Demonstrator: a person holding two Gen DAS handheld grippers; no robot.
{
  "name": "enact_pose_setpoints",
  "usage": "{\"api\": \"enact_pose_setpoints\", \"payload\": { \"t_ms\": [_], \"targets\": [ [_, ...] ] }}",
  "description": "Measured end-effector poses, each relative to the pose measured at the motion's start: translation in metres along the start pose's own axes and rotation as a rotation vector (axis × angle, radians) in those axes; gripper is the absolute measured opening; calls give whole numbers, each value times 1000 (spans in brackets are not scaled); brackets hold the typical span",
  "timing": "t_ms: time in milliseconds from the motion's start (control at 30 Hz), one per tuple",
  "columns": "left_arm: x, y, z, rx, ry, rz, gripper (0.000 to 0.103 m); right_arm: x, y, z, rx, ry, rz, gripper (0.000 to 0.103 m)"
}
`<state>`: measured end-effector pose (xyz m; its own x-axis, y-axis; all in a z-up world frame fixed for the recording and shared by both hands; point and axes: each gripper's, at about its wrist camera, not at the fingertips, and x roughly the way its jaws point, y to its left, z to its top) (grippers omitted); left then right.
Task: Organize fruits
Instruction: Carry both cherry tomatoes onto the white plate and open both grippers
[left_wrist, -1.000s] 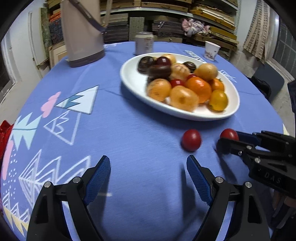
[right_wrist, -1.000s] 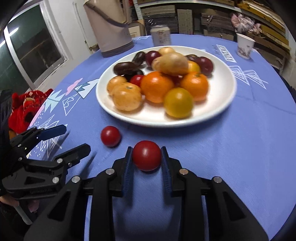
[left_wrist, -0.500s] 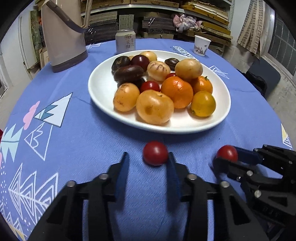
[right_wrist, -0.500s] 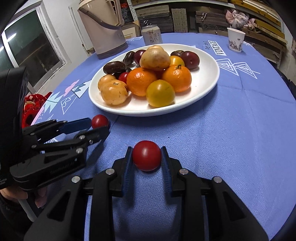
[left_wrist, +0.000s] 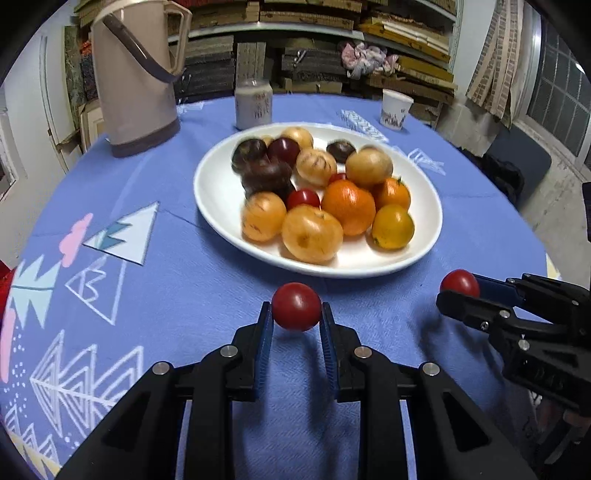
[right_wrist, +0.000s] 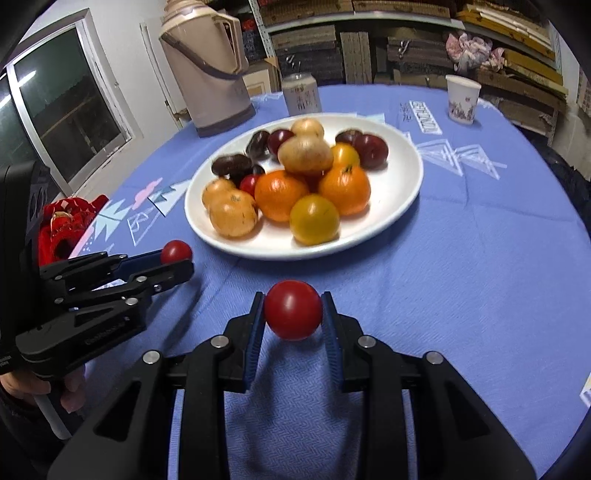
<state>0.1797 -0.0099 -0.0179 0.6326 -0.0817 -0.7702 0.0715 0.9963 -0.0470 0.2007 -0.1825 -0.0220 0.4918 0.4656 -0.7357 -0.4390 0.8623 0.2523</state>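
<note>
Left gripper (left_wrist: 296, 320) and right gripper (right_wrist: 293, 309) each clamp a red cherry tomato on the near side of the white plate (left_wrist: 218, 192), both angled downward toward it across the blue tablecloth (left_wrist: 166, 295)

Each pair of blue pads is closed snugly on its fruit: the left tomato (left_wrist: 296, 306) and the right tomato (right_wrist: 293, 309) sit at the fingertips, short of the plate's near rim, the right one beside the left, further right along that rim. Piled oranges (left_wrist: 348, 206), yellow and dark fruits on the plate are motion-blurred. Behind the plate stand a beige thermos jug (left_wrist: 135, 77), a can (left_wrist: 254, 104) and a paper cup (left_wrist: 396, 109). Part of a person's hand (right_wrist: 70, 395) shows under the left gripper, largely cut off
</note>
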Motion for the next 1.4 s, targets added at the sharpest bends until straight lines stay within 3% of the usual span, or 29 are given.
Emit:
{"api": "enact_pose_setpoints", "payload": {
  "t_ms": [467, 767, 1167, 1200, 1233, 1300, 1400],
  "targets": [
    [-32, 7, 47, 13, -88, 14, 26, -29, 17, 52, -75, -99, -24, 29],
    [-2, 9, 87, -9, -69, 36, 25, -7, 8, 106, -54, -112, -18, 29],
    [49, 11, 114, -30, -6, 69, 27, 48, -17, 135, -16, -67, -50, 30],
    [52, 10, 116, -32, -3, 74, 28, 50, -20, 137, -6, -70, -48, 30],
    [55, 8, 118, -32, 5, 79, 34, 53, -22, 138, 4, -69, -45, 38],
    [56, 3, 118, -18, 14, 126, 70, 54, -27, 139, 22, -77, -42, 46],
    [51, -2, 115, 15, -14, 150, 77, 49, -28, 136, 10, -85, -47, 48]
  ]
}}
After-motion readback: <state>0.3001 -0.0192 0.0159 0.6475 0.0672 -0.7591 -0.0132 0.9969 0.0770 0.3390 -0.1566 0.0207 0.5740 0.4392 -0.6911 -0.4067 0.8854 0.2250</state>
